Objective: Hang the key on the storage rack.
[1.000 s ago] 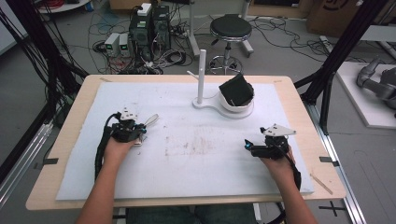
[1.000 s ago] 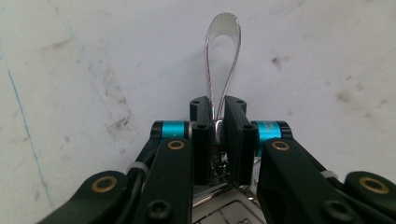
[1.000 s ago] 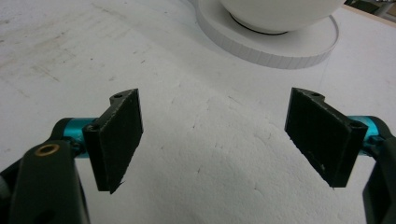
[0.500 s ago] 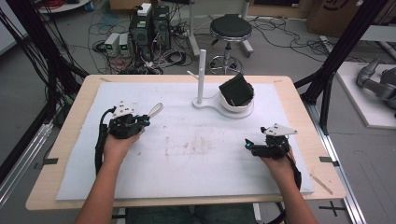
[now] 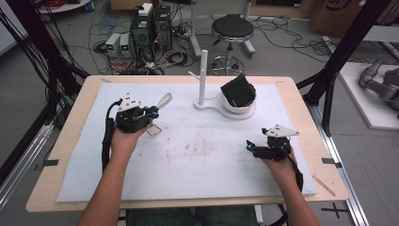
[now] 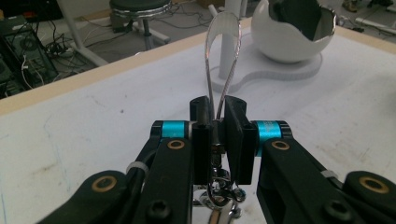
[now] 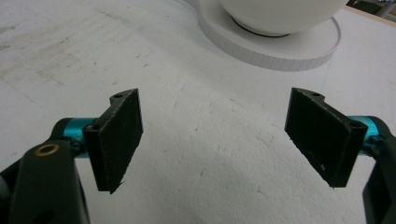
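My left gripper (image 6: 218, 116) is shut on a clear looped strap (image 6: 224, 51) whose metal clasp (image 6: 219, 186) dangles under the jaws. In the high view that gripper (image 5: 154, 113) hovers over the mat's left part. The strap loop (image 5: 164, 100) sticks out toward a white stand with an upright post (image 5: 203, 77). A small tag (image 5: 153, 130) hangs below the gripper. My right gripper (image 7: 219, 135) stands open with only bare mat between its pads. It rests low at the mat's right side (image 5: 249, 146).
The stand's base also carries a white egg-shaped bowl (image 5: 239, 106) with a black object (image 5: 239, 90) in it. A white mat (image 5: 197, 160) covers the wooden table (image 5: 70, 127). A stool and computers stand on the floor behind the table.
My left gripper has risen and drifted toward the stand with the strap in it. The right gripper has stayed still.
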Demonstrator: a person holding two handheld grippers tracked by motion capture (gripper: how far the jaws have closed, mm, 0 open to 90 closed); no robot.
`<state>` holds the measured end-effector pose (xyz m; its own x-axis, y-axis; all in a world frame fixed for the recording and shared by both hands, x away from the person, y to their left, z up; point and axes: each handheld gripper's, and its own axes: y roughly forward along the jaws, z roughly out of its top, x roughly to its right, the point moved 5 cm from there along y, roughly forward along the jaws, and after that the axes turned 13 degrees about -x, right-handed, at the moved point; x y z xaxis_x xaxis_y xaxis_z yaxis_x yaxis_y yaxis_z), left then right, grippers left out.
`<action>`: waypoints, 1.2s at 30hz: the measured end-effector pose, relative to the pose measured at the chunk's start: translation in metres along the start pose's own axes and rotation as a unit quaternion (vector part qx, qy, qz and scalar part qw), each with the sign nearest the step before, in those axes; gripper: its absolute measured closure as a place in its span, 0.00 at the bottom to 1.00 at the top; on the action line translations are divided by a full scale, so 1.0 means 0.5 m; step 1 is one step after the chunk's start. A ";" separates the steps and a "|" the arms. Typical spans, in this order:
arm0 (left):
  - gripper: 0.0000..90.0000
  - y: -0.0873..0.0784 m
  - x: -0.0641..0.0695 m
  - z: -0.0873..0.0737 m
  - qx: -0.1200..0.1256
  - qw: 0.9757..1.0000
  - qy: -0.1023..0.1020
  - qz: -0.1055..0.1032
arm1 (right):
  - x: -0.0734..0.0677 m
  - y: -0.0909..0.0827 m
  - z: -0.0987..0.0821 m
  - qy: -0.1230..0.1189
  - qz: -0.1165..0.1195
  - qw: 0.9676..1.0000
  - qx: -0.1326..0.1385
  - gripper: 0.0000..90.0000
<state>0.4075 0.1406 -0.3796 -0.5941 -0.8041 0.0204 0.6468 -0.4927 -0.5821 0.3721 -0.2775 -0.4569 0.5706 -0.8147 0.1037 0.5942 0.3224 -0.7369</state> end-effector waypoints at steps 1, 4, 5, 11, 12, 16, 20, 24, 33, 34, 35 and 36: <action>0.90 -0.001 0.002 0.007 0.003 1.000 0.001 0.000 | -0.001 0.001 0.001 0.002 0.000 1.000 0.001 0.22; 0.90 -0.005 0.011 0.031 0.015 1.000 0.005 -0.002 | -0.002 0.004 0.002 -0.004 -0.001 1.000 -0.001 0.22; 0.90 -0.006 0.014 0.040 0.019 1.000 0.007 -0.002 | -0.002 0.004 0.002 -0.003 -0.001 1.000 -0.002 0.22; 0.90 -0.008 0.035 0.088 0.034 0.999 0.021 -0.004 | -0.001 0.002 0.001 -0.005 -0.002 1.000 0.000 0.22; 0.90 -0.007 0.039 0.097 0.037 0.999 0.022 -0.005 | -0.002 0.002 0.001 -0.005 -0.002 1.000 0.000 0.22; 0.90 -0.003 0.049 0.122 0.043 0.999 0.027 -0.006 | -0.001 0.000 0.001 -0.003 -0.002 1.000 0.001 0.22; 0.90 0.001 0.054 0.148 0.047 0.998 0.032 -0.006 | 0.000 -0.002 0.000 -0.001 -0.002 1.000 0.002 0.22; 0.90 0.006 0.062 0.170 0.050 0.998 0.037 -0.007 | 0.003 -0.002 0.000 0.001 -0.003 1.000 0.005 0.22; 0.90 0.032 0.081 0.219 0.043 0.997 0.060 -0.006 | 0.003 -0.004 -0.002 0.002 -0.003 1.000 0.005 0.22; 0.90 0.037 0.083 0.224 0.041 0.997 0.063 -0.004 | 0.004 -0.004 -0.002 0.000 -0.005 1.000 0.005 0.22; 0.90 0.042 0.086 0.228 0.042 0.997 0.062 -0.005 | 0.005 -0.005 -0.002 0.001 -0.005 1.000 0.005 0.22; 0.90 0.047 0.088 0.232 0.044 0.997 0.059 -0.006 | 0.005 -0.005 -0.003 0.001 -0.003 1.000 0.004 0.22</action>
<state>0.4520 0.0548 -0.2980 -0.6517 -0.7550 -0.0720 0.6752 -0.5344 -0.5084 0.3711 -0.2811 -0.4557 0.5656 -0.8178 0.1061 0.6021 0.3216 -0.7308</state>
